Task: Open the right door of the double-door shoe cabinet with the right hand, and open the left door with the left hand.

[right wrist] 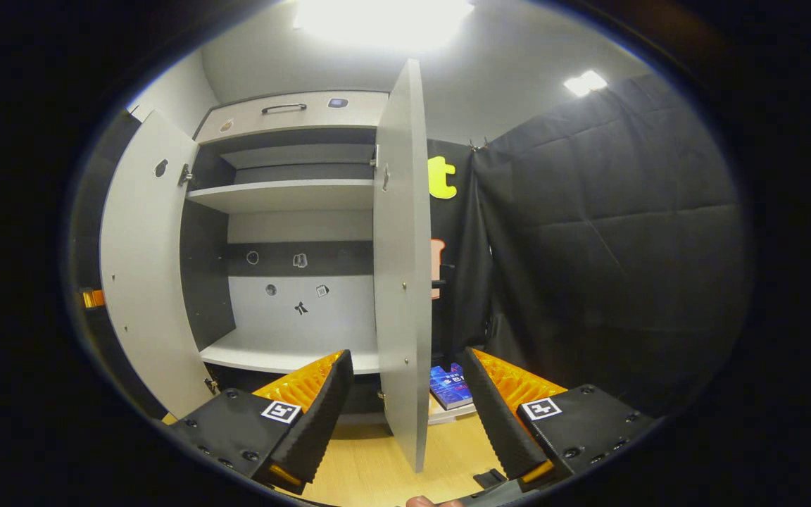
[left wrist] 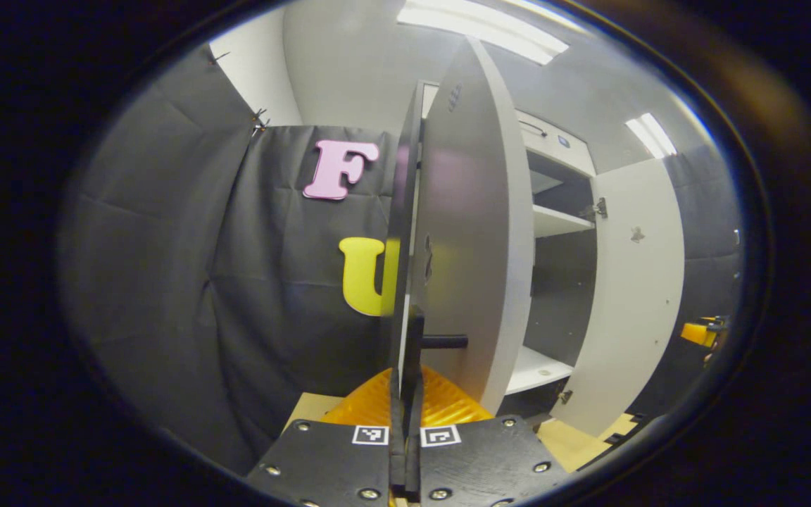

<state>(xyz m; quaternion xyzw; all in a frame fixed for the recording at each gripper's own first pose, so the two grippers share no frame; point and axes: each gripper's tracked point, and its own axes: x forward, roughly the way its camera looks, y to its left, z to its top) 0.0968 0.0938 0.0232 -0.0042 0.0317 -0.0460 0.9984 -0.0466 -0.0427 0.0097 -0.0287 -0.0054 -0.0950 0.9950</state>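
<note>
Standing here, I see the left gripper (left wrist: pixel 405 394) with its fingers pressed together at the edge of the left door (left wrist: pixel 472 232), close by the dark bar handle (left wrist: pixel 444 342) that sticks out from the door's face; whether anything is pinched between the fingers I cannot tell. That door is swung well out from the shoe cabinet (left wrist: pixel 560 144), seen nearly edge-on in the left gripper view, with a shelf (left wrist: pixel 553 220) and the cabinet floor showing behind it. Farther off the right door (left wrist: pixel 634 296) also stands open.

In the right gripper view the right gripper (right wrist: pixel 405 401) has its fingers (right wrist: pixel 321 408) spread wide, one on each side of the right door's (right wrist: pixel 402 267) free edge, touching nothing that I can make out. Both doors are open there, the left door (right wrist: pixel 145 267) swung out on the far side, the cabinet's (right wrist: pixel 293 116) shelves bare to view. A book (right wrist: pixel 451 386) lies on the wooden floor (right wrist: pixel 363 472) just beyond the door
</note>
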